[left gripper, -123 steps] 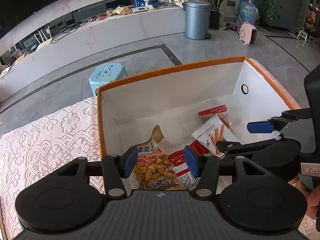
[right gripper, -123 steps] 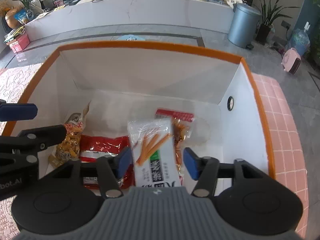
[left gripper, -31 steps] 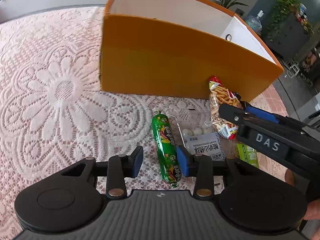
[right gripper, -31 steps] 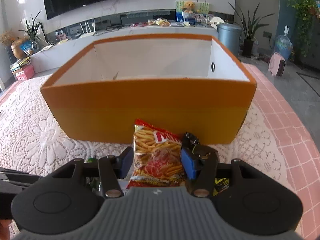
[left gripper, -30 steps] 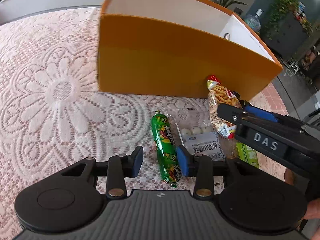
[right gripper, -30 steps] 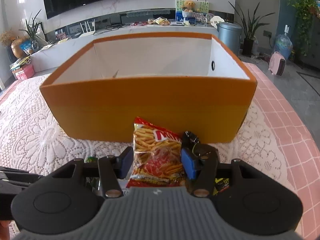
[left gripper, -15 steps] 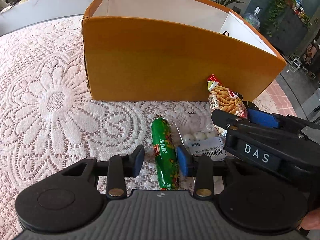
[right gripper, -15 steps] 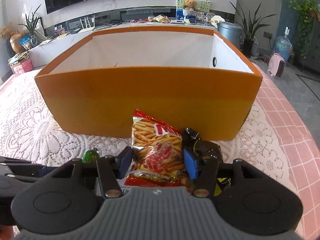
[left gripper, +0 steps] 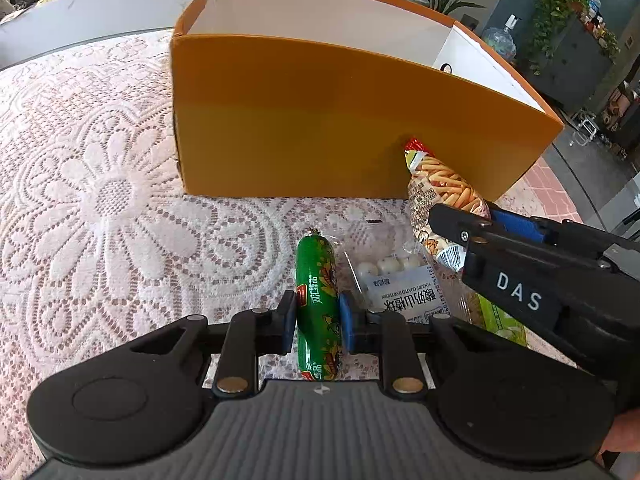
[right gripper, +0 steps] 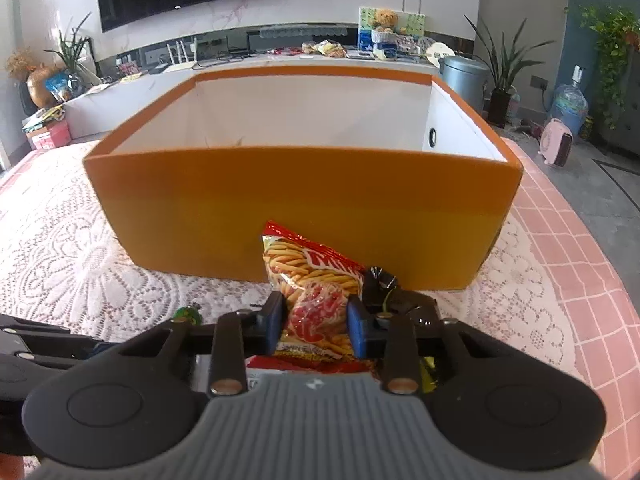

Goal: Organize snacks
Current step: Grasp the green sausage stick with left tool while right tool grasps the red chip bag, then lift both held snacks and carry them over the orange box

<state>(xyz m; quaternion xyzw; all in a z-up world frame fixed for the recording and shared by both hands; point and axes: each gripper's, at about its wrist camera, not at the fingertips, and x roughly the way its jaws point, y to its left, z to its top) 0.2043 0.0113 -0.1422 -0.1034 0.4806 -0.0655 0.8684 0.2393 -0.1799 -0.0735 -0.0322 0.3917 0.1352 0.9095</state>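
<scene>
One orange box (left gripper: 340, 120) on the lace cloth (left gripper: 100, 200); before it, the downward-angled left gripper (left gripper: 317, 316) has just clamped one green sausage (left gripper: 316, 300), the right gripper (right gripper: 316, 322) one chip bag (right gripper: 312, 288).

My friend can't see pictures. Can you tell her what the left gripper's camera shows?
The left gripper is shut on a green sausage stick lying on a lace tablecloth. Behind it stands an orange box. To the right, the right gripper pinches a bag of fries snacks, with a packet of white candies between.
</scene>
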